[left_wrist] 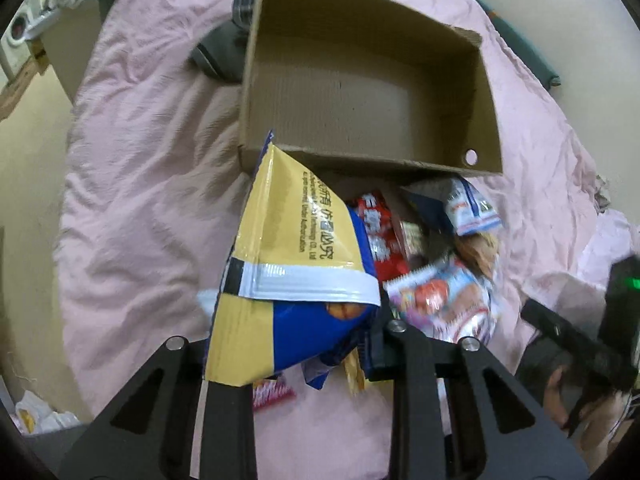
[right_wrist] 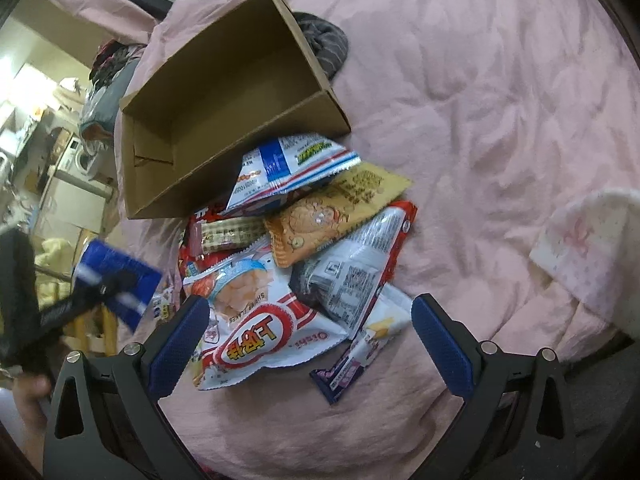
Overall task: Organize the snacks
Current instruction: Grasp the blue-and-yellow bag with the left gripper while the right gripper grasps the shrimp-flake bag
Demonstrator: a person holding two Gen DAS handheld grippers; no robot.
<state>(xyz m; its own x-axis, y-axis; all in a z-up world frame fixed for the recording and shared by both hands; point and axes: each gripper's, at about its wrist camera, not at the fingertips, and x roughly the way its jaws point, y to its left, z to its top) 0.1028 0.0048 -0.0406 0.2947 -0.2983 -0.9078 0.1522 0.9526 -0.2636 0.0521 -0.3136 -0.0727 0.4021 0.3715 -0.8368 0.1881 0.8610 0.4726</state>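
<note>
A: How were the jaws of the left gripper (left_wrist: 296, 360) set?

B: Closed on a yellow and blue snack bag (left_wrist: 296, 276), which hung lifted above the bed. The bag's white sealed strip ran across its middle, and its top corner reached up over the near wall of the cardboard box (left_wrist: 360, 92).

A: And the right gripper (right_wrist: 310, 344)?

B: Its jaws stood wide apart, holding nothing. Its blue pads (right_wrist: 178, 344) framed the near end of the snack pile, hovering above a white and red packet of shrimp flakes (right_wrist: 260, 336).

A: What else lay in that pile?

B: An orange packet with a cartoon face (right_wrist: 308, 232), a silver and red packet (right_wrist: 356, 268) lying back side up, a blue and white packet (right_wrist: 288, 172) leaning against the box wall, and a purple packet (right_wrist: 344, 372) at the near edge. Whether the packets under these touched the box, I could not tell.

A: Where was the box?

B: Just beyond the pile, resting open on the pink bedspread (right_wrist: 480, 120), with nothing showing inside it. A round hole (left_wrist: 471, 156) was punched near one corner of its front wall.

A: Anything past the box?

B: A grey striped cloth (right_wrist: 326, 46) lay bunched behind it on the bedspread. A white pillow with a faint pink pattern (right_wrist: 580, 256) sat well apart to the right.
</note>
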